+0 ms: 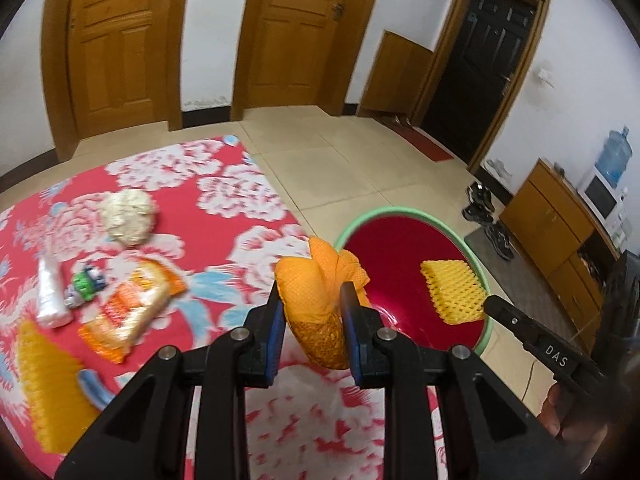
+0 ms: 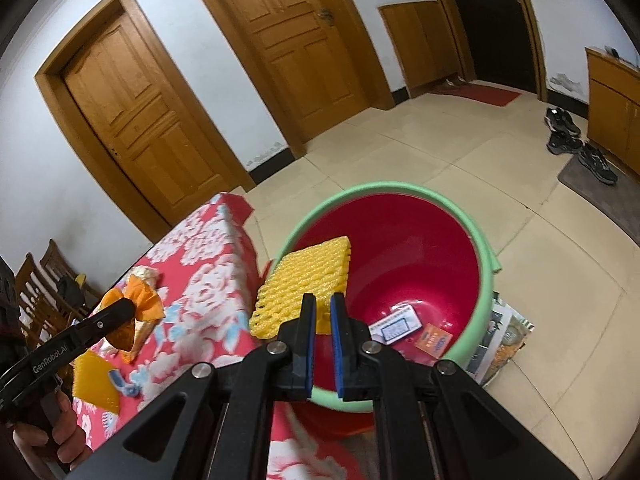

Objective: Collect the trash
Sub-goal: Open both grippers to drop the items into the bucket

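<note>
My left gripper is shut on an orange foam net, held above the table edge near the bucket; it also shows in the right wrist view. My right gripper is shut on a yellow foam net, held over the red bucket with a green rim; that net shows in the left wrist view over the bucket. On the red floral tablecloth lie a crumpled white wad, a white tube, a green wrapper, an orange snack bag and another yellow net.
The bucket stands on the tiled floor beside the table, with paper scraps at its bottom and newspapers beside it. Shoes and a wooden cabinet are to the right. Wooden doors line the far wall.
</note>
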Demonstrator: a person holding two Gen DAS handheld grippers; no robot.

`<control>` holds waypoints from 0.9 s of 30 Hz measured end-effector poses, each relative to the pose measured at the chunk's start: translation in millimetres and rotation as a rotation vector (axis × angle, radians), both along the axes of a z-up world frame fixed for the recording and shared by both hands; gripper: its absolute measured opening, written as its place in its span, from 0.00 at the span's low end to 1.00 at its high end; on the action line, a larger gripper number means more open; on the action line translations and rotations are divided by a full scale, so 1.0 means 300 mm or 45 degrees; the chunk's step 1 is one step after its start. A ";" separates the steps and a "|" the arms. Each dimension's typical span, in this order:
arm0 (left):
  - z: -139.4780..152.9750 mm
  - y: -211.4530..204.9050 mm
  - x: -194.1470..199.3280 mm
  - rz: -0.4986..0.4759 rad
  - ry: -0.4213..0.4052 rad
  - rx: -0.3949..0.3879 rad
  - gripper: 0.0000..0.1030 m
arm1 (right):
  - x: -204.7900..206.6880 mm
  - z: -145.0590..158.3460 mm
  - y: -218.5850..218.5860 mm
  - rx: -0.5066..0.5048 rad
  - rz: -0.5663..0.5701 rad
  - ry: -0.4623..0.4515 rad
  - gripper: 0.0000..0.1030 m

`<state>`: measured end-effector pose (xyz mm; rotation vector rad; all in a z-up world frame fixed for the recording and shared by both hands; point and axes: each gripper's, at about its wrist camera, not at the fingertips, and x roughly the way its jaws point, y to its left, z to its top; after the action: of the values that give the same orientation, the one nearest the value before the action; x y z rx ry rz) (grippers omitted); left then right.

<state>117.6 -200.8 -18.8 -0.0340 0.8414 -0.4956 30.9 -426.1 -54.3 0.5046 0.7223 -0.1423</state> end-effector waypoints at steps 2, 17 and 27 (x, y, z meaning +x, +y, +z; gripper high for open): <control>-0.018 -0.045 0.008 -0.033 0.012 0.011 0.25 | -0.001 -0.014 -0.022 0.002 -0.017 0.010 0.09; -0.108 -0.243 0.016 -0.179 0.075 0.106 0.31 | -0.019 -0.096 -0.136 0.050 -0.111 0.071 0.11; -0.113 -0.240 0.014 -0.155 0.077 0.118 0.40 | -0.025 -0.096 -0.139 0.062 -0.127 0.076 0.18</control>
<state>121.8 -272.6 -52.7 0.0881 0.9282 -0.5715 23.5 -467.7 -83.2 0.5854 0.7604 -0.2339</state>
